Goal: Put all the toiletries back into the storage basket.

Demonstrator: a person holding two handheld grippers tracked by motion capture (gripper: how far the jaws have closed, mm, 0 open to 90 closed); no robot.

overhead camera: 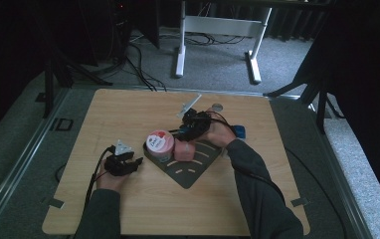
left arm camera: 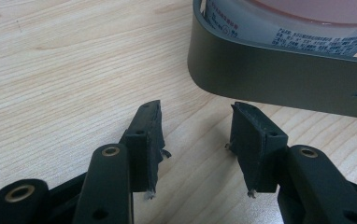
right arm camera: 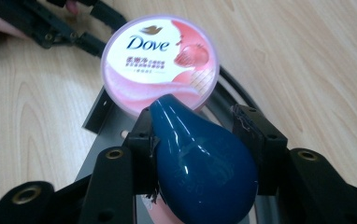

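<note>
Left gripper [overhead camera: 137,162] near-left on the table [overhead camera: 128,109], jaws apart, holding nothing, just beside the dark tray [overhead camera: 188,174]. Pink tub [overhead camera: 159,143] and pink block [overhead camera: 183,150] already in it. Farther right, right gripper [right arm camera: 193,140] clamped on a blue bulb [right arm camera: 202,168] above the tray, not yet set down.

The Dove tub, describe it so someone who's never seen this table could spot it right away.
On the wooden table lies a dark fan-shaped tray. The Dove tub stands at its left corner, beside a pink block. It is the round one, its pink-and-white lid printed with a strawberry.
</note>
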